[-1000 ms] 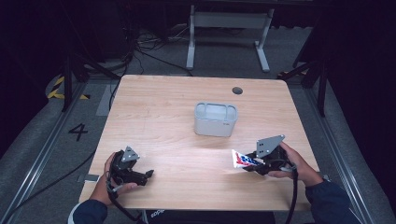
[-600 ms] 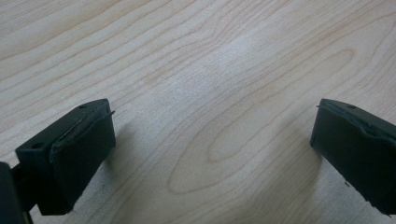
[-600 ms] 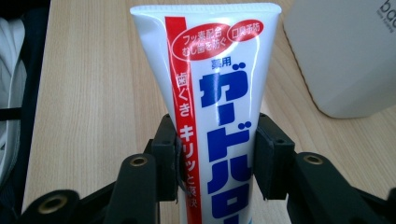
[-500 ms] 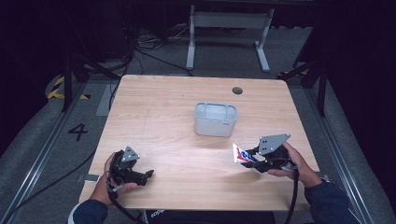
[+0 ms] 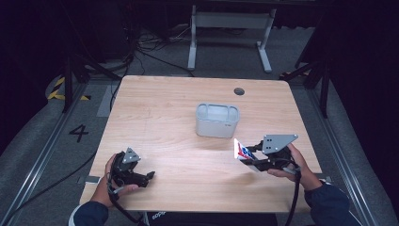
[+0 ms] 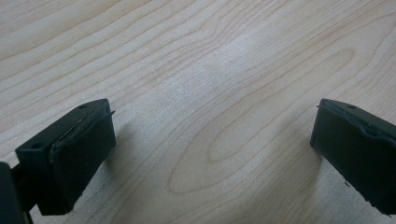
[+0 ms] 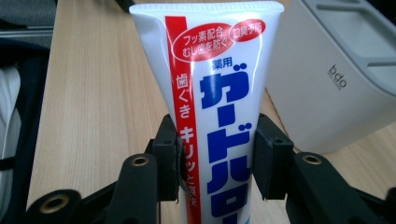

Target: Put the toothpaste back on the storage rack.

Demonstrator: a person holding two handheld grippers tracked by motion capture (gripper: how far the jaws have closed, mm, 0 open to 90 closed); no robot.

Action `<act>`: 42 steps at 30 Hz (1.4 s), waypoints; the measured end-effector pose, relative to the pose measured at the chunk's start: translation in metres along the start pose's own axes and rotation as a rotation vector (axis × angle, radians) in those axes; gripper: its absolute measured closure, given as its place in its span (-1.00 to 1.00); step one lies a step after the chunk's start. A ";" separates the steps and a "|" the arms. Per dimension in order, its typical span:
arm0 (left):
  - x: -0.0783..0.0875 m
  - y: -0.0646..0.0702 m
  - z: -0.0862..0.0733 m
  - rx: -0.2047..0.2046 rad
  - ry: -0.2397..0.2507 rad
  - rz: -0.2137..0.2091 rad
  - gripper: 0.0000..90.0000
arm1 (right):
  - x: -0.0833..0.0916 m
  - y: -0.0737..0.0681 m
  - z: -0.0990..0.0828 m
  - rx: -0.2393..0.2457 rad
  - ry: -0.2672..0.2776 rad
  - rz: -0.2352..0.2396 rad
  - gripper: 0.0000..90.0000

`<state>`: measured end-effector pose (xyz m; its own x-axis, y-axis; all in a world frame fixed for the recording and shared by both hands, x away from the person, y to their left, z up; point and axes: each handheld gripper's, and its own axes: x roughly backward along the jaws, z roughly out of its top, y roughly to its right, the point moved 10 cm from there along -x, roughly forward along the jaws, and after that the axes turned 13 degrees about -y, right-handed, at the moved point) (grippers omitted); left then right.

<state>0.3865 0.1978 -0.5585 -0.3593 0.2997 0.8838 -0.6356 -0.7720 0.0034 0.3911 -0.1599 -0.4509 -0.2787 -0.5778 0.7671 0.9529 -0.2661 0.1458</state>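
My right gripper (image 5: 248,159) is shut on a white toothpaste tube (image 5: 242,150) with red and blue print, held a little above the table's right front. In the right gripper view the tube (image 7: 212,98) stands between the two black pads (image 7: 168,161), its flat crimped end pointing away from me. A grey open-topped box (image 5: 217,120) sits mid-table, just beyond the tube; its side wall (image 7: 327,79) appears at the right of that view. My left gripper (image 5: 149,176) rests near the front left edge, open. Its jaws stand wide apart over bare wood (image 6: 210,93).
The wooden table (image 5: 160,108) has a round cable hole (image 5: 239,91) at the back right. Behind the table stands a grey metal frame (image 5: 230,21) on the floor. Cables and a floor marking "4" (image 5: 78,133) lie at the left.
The right gripper with the toothpaste tube has shifted slightly to the left and toward the grey box. The left gripper has stayed where it was.
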 end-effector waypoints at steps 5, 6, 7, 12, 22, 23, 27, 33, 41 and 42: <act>0.000 0.000 0.000 0.000 0.000 0.000 -0.99 | 0.005 0.002 0.013 -0.014 0.041 -0.031 0.34; 0.000 0.000 0.000 0.000 0.000 0.000 -0.99 | 0.006 0.003 0.016 -0.018 0.049 -0.040 0.34; 0.000 0.000 0.000 0.000 0.000 0.000 -0.99 | 0.008 0.004 0.019 -0.025 0.063 -0.051 0.34; 0.000 0.000 0.000 0.000 0.000 0.000 -0.99 | 0.013 0.003 0.034 -0.006 0.107 -0.055 0.34; 0.000 0.000 0.000 0.000 0.000 0.000 -0.99 | 0.007 0.005 0.059 0.000 0.120 -0.080 0.34; 0.000 0.000 0.000 -0.001 0.000 0.000 -0.99 | 0.007 0.006 0.064 -0.003 0.129 -0.080 0.34; 0.000 0.000 0.000 -0.001 0.002 -0.001 -0.99 | 0.007 0.011 0.076 -0.017 0.152 -0.093 0.34; 0.000 0.000 0.000 0.000 0.000 0.000 -0.99 | 0.004 0.021 0.085 -0.034 0.162 -0.121 0.34; 0.000 0.000 0.000 0.000 0.002 -0.001 -0.99 | 0.001 0.034 0.094 -0.055 0.182 -0.140 0.34; 0.000 0.000 0.000 0.000 0.000 0.000 -0.99 | 0.001 0.035 0.095 -0.062 0.187 -0.144 0.34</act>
<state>0.3865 0.1978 -0.5585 -0.3590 0.3000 0.8838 -0.6358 -0.7719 0.0037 0.4360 -0.0967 -0.3856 -0.4337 -0.6620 0.6113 0.8943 -0.3994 0.2019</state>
